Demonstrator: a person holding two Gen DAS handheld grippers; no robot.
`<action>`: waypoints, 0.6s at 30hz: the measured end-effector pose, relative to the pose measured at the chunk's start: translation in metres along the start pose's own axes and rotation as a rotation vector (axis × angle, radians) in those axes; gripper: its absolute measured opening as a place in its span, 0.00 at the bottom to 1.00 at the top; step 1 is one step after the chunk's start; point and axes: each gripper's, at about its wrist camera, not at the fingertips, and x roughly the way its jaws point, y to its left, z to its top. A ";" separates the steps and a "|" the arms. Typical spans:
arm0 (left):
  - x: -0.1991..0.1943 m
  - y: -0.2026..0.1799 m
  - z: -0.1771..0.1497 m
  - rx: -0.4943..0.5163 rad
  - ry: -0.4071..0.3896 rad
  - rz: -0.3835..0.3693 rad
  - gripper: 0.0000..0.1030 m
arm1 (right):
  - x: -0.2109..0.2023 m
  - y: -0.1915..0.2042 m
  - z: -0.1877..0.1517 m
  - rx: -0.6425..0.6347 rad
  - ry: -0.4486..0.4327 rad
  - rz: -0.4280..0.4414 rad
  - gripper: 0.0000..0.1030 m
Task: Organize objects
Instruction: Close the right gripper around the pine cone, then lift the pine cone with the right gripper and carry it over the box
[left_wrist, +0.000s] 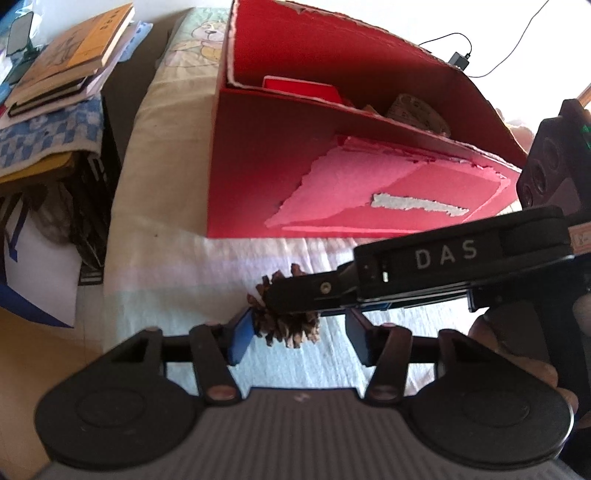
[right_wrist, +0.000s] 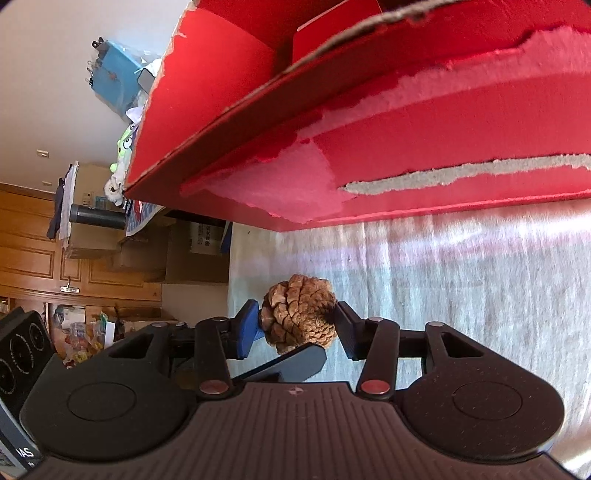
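Risk comes first: both sets of tongs crowd the same pine cone (right_wrist: 299, 317), and a squeeze from two directions could pop the knobbly thing out sideways or snap off its brittle scales. The right tongs (right_wrist: 297, 325) have their blue pad and black pad pressed against either flank of the cone, so they look closed on it, gripping across its width. The left tongs (left_wrist: 299, 332) stand wider apart; their left pad sits right against the cone's edge, while the right pad is clear of it, so I judge them open and not holding anything. In the left view one finger of the right tongs reaches across over the cone, hiding its top half. If the lift starts while the left pad is touching, the cone may be dragged or twisted in the grip. The red cardboard box (left_wrist: 295, 155) stands just ahead of both tongs, its torn front wall close enough to catch the cone on the way up. The cone is brown, dry, with overlapping woody scales, lying on pale cloth (right_wrist: 443, 277) between the tongs and the box, seemingly a bed cover.
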 end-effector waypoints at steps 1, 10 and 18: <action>0.000 0.000 0.000 0.004 -0.001 0.001 0.54 | 0.000 -0.001 0.000 0.002 0.000 0.002 0.48; 0.000 -0.012 -0.001 0.065 -0.010 -0.026 0.52 | -0.009 -0.007 -0.001 0.009 -0.007 -0.017 0.46; 0.004 -0.036 0.005 0.140 0.004 -0.090 0.52 | -0.039 -0.023 -0.006 0.043 -0.062 -0.042 0.44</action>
